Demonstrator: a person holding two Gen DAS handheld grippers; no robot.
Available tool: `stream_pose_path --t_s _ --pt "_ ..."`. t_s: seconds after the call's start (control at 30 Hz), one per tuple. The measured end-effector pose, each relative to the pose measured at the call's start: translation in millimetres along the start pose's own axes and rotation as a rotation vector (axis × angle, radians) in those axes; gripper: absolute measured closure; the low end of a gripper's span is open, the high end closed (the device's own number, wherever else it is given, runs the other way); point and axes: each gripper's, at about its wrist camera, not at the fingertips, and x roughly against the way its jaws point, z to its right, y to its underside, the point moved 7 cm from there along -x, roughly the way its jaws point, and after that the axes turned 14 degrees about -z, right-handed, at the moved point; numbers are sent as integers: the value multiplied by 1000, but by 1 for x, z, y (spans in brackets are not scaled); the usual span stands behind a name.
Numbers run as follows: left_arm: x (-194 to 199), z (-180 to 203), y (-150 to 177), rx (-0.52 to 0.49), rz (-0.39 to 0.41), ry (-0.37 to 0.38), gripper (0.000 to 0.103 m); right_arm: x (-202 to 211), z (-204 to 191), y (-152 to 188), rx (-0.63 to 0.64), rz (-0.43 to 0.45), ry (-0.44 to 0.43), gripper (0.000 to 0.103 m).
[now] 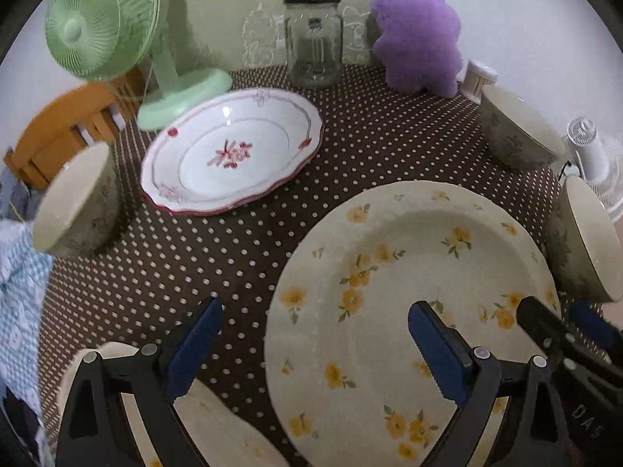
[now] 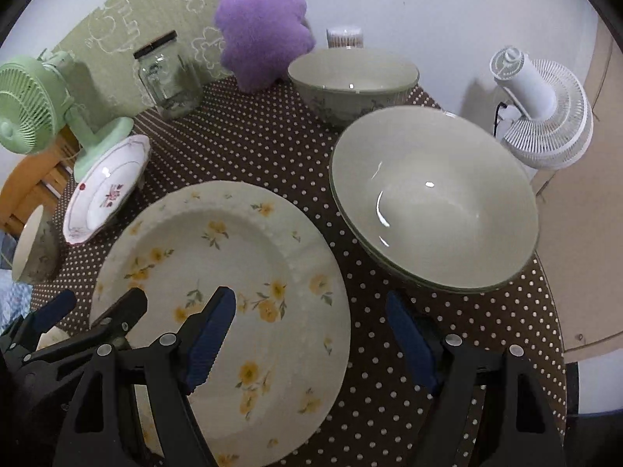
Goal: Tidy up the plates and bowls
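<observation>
A large cream plate with yellow flowers (image 1: 393,292) (image 2: 233,292) lies on the dotted table in front of both grippers. A white plate with red flowers (image 1: 233,151) (image 2: 105,190) lies farther left. Cream bowls stand around: a near bowl (image 2: 432,198) (image 1: 588,241), a far bowl (image 2: 350,81) (image 1: 518,128), and a left bowl (image 1: 74,202) (image 2: 33,245). Another cream dish (image 1: 210,420) lies under my left gripper (image 1: 315,346), which is open and empty over the yellow plate's left rim. My right gripper (image 2: 311,338) is open and empty over that plate's right rim.
A green fan (image 1: 105,19) (image 2: 35,105), a glass jar (image 1: 313,39) (image 2: 169,78), a purple plush (image 1: 416,31) (image 2: 261,23) and a small cup (image 1: 479,78) stand at the table's back. A white fan (image 2: 545,116) stands right. A wooden chair (image 1: 66,132) is left.
</observation>
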Motion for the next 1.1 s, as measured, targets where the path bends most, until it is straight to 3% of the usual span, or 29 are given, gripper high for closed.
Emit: stream_pose_path --t_s 0.4,0.57,0.63,1.1 --pt "-20 12 -8 -20 -41 13 20 -21 -2 -8 6 -34 6 23" --pt "-19 15 -9 -41 -22 7 24 -27 -3 -10 3 -52 -17 34" --pt "-19 15 -9 -40 -16 7 25 -30 -6 -9 2 -70 -42 45" --pt "-1 15 -5 -34 -4 40 28 -22 -5 0 -12 -82 -20 45"
